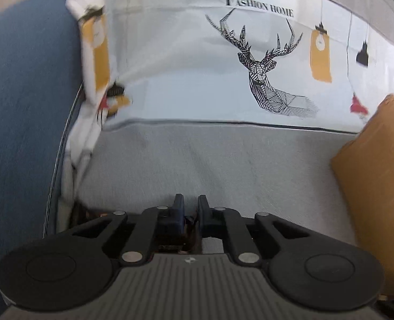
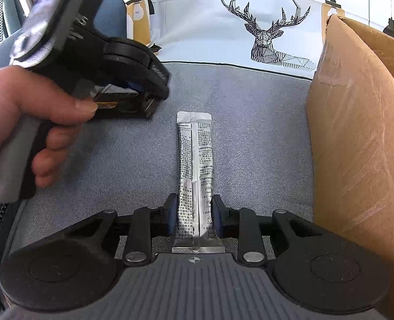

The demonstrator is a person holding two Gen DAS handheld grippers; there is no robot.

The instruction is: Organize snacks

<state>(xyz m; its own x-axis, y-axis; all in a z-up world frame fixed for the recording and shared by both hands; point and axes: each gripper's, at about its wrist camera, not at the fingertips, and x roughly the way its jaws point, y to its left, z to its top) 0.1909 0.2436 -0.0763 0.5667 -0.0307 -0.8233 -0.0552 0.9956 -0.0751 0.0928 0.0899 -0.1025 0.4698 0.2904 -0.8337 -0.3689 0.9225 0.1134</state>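
Observation:
In the right wrist view my right gripper (image 2: pixel 194 208) is shut on a long silver snack sachet (image 2: pixel 194 154) printed with black text. The sachet points forward over the grey cloth surface (image 2: pixel 250 133). A brown cardboard box (image 2: pixel 357 133) stands just to the right. My left gripper (image 2: pixel 143 98), held in a hand, hovers at the upper left of that view; something dark with a gold edge seems to sit in its jaws, unclear. In the left wrist view the left gripper (image 1: pixel 191 205) has its fingers nearly together over the grey cloth (image 1: pixel 197 165).
A white cloth with a black deer print (image 1: pixel 266 66) and the words FASHION HOME lies behind the grey area. A blue fabric seat (image 1: pixel 23 106) is at the left. The cardboard box (image 1: pixel 378 186) shows at the right edge of the left wrist view.

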